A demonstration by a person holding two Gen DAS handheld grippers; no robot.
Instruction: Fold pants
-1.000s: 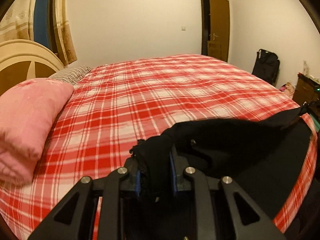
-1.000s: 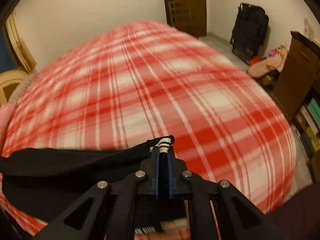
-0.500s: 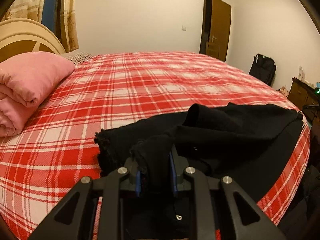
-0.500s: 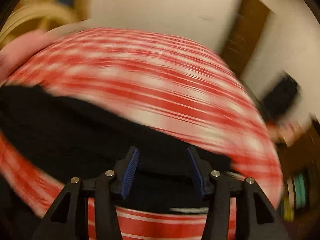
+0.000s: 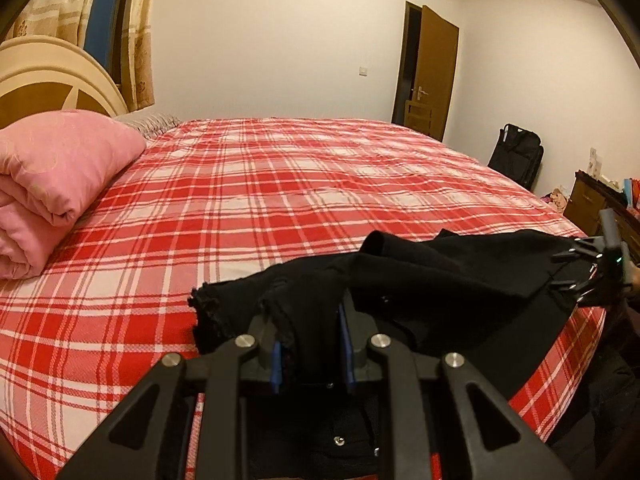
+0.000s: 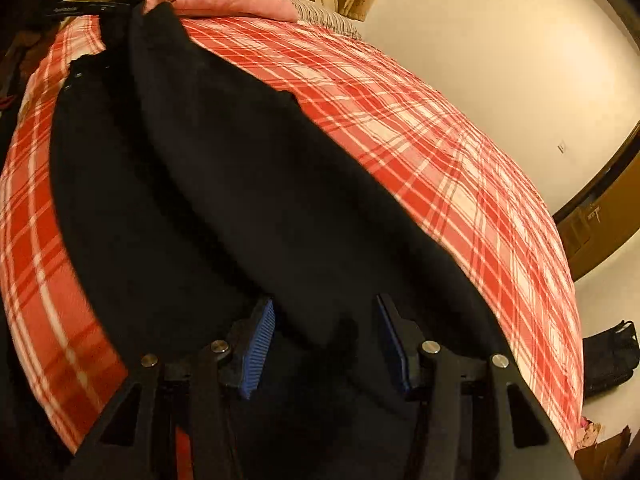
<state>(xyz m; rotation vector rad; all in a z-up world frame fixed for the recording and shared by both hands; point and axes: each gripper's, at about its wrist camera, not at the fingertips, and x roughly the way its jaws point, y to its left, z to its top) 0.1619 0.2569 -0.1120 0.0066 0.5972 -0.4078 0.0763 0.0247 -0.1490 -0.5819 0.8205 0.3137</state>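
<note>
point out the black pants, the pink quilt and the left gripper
black pants (image 6: pixel 224 184), right wrist view, middle of the spread cloth
pink quilt (image 5: pixel 52 168), left wrist view, top fold
left gripper (image 5: pixel 310 344), left wrist view, between fingertips

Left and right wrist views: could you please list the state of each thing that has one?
Black pants: lying on the bed, partly folded over, one end bunched.
Left gripper: shut on the pants' bunched end.
Right gripper: open, fingers apart above the pants.
Door: open.
Pink quilt: folded, at the headboard end.
Plaid bedsheet: spread flat.
Curtain: drawn aside.
</note>
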